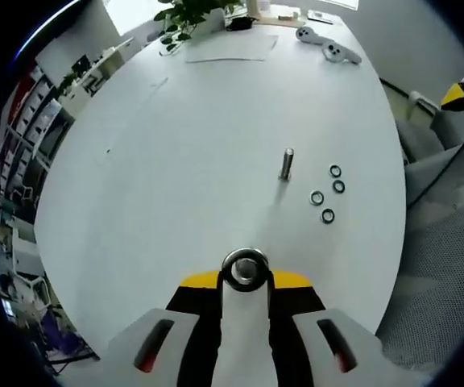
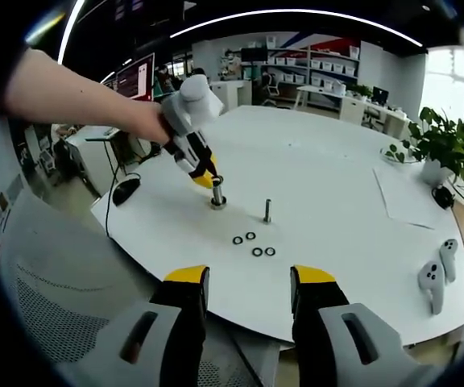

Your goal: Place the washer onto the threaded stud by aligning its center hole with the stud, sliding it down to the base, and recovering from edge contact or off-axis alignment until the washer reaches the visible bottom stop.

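left claw [image 1: 246,274] pinching a washer [image 1: 245,268] at the tips, hole facing forward, held low over the bench [image 1: 184,145]. from the right gripper view, same left claw [image 2: 213,189] at the end of a person's arm [image 2: 71,97], tips down near the bench surface with something metal, a ring or short cylinder, at them; impossible to tell whether it touches the bench. stud [image 1: 286,164] upright and bare, standing apart from the held washer, a clear gap between them in both views. nothing threaded on it yet, as far as can be made out.

four spare washers [image 1: 327,193] lying flat in a loose cluster just beside the stud, on the side away from the left claw; also seen as small dark rings [image 2: 254,243] in front of the stud [image 2: 267,210].

right claw [image 2: 248,286] spread, holding nothing, hanging back off the bench edge, well away from the stud.

progress, judged from this: pick-up done, washer in grip. left to do: carry over to the stud, bring hole onto the stud axis, lower over the top, slide down to the base. likely the fiddly part lies ahead, since a slight tilt or offset would catch the washer edge on the threads.

elsewhere on the bench: two game controllers [image 1: 329,44], sheets of paper [image 1: 232,47], a potted plant [image 2: 437,145].
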